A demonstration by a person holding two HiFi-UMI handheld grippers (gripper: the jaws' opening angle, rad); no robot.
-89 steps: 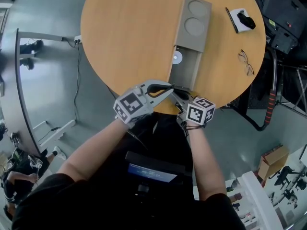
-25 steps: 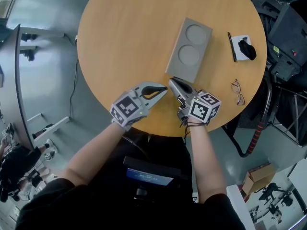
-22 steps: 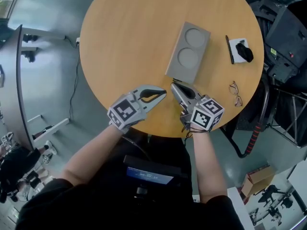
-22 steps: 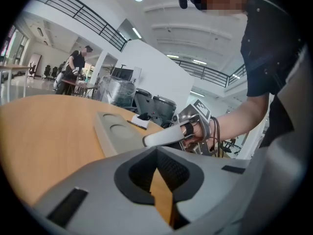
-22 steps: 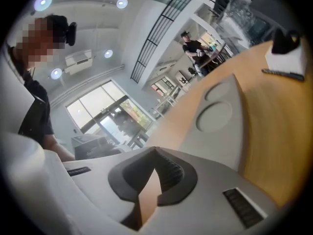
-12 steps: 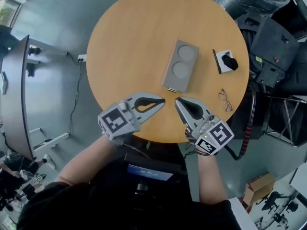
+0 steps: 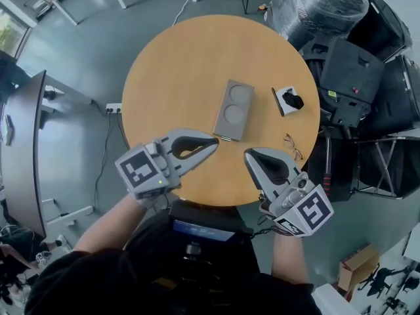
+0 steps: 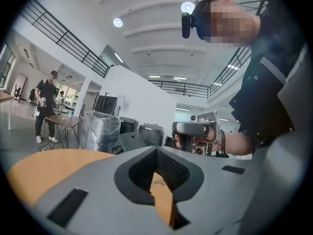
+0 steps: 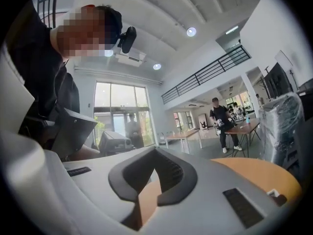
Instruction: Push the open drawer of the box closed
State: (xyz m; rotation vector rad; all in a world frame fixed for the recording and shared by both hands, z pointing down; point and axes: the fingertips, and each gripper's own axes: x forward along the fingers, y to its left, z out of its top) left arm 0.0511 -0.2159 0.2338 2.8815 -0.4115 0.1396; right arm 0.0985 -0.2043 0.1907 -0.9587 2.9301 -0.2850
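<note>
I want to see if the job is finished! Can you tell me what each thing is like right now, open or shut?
Drawer: pushed in, flush with the box.
Left gripper: fingers shut, holding nothing, off the box.
Right gripper: fingers shut, holding nothing, off the box.
Glasses: lying on the table near its edge; too small to tell if folded.

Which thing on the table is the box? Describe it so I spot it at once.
On the round wooden table, look near the middle. The box is the long grey slab lying there, left of the small white pad and the glasses; it alone has two round recesses in its top.
</note>
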